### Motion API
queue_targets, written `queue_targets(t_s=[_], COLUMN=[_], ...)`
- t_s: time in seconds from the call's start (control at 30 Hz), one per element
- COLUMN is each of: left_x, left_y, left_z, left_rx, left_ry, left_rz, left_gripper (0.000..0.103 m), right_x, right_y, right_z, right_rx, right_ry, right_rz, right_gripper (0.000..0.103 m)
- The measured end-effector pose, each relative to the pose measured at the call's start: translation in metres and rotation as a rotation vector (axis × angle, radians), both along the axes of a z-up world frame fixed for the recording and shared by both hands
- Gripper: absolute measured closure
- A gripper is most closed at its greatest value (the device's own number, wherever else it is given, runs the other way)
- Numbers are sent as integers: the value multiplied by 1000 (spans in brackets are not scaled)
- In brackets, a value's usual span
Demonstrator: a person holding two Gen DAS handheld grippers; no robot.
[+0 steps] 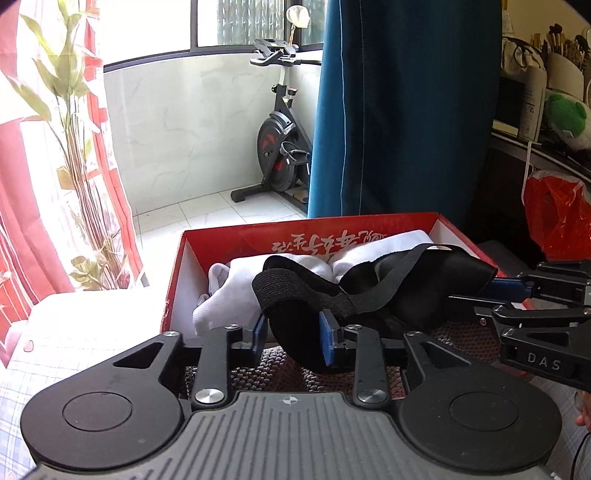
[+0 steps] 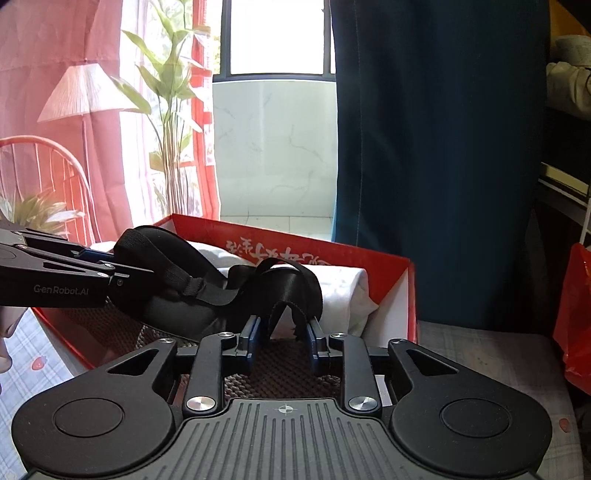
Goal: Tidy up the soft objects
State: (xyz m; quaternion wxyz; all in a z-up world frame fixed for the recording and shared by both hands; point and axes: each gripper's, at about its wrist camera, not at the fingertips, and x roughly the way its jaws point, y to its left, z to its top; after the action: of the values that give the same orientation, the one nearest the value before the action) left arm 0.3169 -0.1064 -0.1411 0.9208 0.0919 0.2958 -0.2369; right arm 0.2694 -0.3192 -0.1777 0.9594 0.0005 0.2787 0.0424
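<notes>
Black strapped pad [image 1: 295,295] lies between both sets of jaws, over the red box [image 1: 177,280].

Ahead of you an exercise bike [image 1: 279,147] stands on the pale tiled floor [image 1: 207,218] against a marbled low wall, under a dark-framed window [image 1: 258,22]. To its right hangs a deep blue curtain [image 1: 406,110]; to its left a red sheer curtain [image 1: 22,184] with a tall leafy plant [image 1: 70,110] in front. From your right-hand view you also see a pleated lampshade [image 2: 83,92] and a red wire chair [image 2: 44,173]. A red plastic bag [image 1: 557,214] sits at far right below a cluttered shelf [image 1: 535,140].
</notes>
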Motion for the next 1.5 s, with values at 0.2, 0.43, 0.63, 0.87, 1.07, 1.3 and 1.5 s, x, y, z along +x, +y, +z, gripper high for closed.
queue_targets(t_s=[0.2,0.43,0.63,0.87,1.07,1.3,1.5], left_x=[-12,-26,-40,-75,-104,-149,-193], left_y=[14,28,41,59,80,91,104], left_z=[3,16,28,55,76,110,144], left_rx=[28,11,-12,-32,-105,-89,-109], left_ry=[-48,-83,-92,-169,-182,-237,-292], left_rz=[23,101,156,204,247,244,283], left_gripper=[18,0,0,0,0,0,0], right_x=[-13,-32,-45,-70,-103,-145,-182], right_y=[-10,-19,-18,-9,2,6,9], right_z=[0,12,33,55,75,110,138], right_rx=[-8,23,44,85,89,103,94], right_ry=[7,-40,-64,-89,-111,-142,-181], right_rz=[-12,-34,-38,-27,-26,-83,-128], right_gripper=[41,2,0,0,0,0,0])
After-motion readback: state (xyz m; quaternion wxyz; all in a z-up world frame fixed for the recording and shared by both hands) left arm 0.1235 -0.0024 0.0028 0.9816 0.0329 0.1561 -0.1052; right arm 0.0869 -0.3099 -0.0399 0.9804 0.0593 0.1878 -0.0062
